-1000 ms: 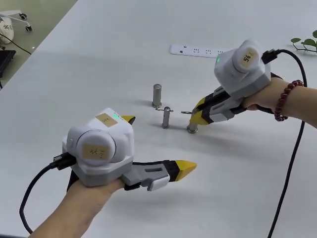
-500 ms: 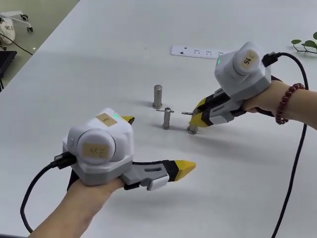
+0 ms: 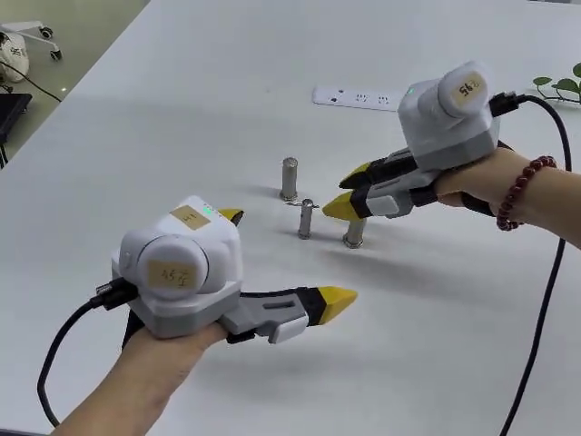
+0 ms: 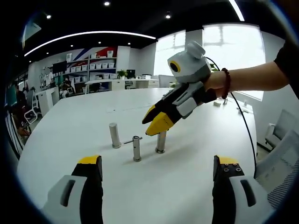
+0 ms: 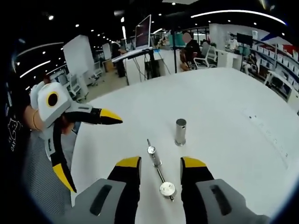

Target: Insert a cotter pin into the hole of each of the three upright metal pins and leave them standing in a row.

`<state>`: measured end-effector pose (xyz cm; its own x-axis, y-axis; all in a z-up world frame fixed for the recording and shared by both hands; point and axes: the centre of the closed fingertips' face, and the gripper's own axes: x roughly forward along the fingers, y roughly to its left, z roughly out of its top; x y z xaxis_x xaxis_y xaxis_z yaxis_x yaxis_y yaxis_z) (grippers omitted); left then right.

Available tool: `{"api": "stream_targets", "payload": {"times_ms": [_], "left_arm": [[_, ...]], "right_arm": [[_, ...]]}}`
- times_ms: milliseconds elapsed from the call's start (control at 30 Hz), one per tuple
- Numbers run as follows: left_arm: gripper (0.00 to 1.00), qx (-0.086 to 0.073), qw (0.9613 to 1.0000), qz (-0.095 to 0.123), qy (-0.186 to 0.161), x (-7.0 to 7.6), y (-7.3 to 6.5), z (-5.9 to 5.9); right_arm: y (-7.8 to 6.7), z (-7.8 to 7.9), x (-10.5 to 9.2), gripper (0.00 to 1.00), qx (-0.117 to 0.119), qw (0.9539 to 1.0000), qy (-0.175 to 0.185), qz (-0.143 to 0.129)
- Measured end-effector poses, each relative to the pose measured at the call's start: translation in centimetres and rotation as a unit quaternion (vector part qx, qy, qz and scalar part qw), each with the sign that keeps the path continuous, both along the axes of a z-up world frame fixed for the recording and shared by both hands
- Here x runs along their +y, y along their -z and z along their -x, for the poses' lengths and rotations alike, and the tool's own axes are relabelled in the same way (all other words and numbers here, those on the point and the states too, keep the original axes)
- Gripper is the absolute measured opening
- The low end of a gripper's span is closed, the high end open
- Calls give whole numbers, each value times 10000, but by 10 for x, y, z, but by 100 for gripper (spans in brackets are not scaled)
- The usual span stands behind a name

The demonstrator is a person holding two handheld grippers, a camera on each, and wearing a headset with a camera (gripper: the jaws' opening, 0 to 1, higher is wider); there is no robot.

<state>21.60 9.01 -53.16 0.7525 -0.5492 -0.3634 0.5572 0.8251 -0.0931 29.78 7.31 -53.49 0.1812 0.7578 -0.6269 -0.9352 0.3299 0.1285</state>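
Head view: right tool (image 3: 349, 189) open over the nearest pin (image 3: 354, 234), left tool (image 3: 283, 257) wide open and empty

Looking down, I see three metal pins standing upright on the white surface (image 3: 182, 118). They form a slanted row, each apart from the next. The far pin (image 3: 289, 178) is bare. The middle pin (image 3: 305, 221) has a cotter pin (image 3: 292, 203) through its head, sticking out to the left in this view. The nearest pin stands just under the lower jaw of my right tool, and the yellow tip hides the pin's top. I cannot tell whether tip and pin touch. That tool's jaws stand apart with nothing between them.

In the right gripper view I look down between my own two parted jaws, which hold nothing. The round top of the nearest pin sits in the gap. A thin metal rod (image 5: 161, 175) runs across it, roughly in line with the cotter pin of the middle pin beyond. I cannot tell whether the rod goes through the hole.

My left tool sits low and to the left, well apart from the row, jaws spread wide and empty. In the left gripper view the three pins stand further out between its jaws, and my right tool reaches in from the right above the nearest one.

A white power strip (image 3: 359, 95) lies further back on the surface, green leaves (image 3: 563, 80) show at the right edge, and a bead bracelet (image 3: 516, 186) circles my right wrist
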Motion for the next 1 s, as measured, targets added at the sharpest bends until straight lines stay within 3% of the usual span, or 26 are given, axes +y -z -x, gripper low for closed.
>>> {"api": "stream_targets", "payload": {"times_ms": [133,300,667,1000], "left_arm": [[98,-12,10000,-6,-61,2,-1,-1],[98,32,10000,-15,-80,4,2,-2],[95,-59,9999,-6,-125,4,-3,-4],[92,-87,9999,16,-103,2,-5,-4]], "right_arm": [[-6,-10,12,30,28,9991,334,-272],[-7,-25,23,30,65,9977,531,-408],[3,-50,43,25,-222,9963,727,-391],[12,-60,57,18,-403,9964,680,-291]]}}
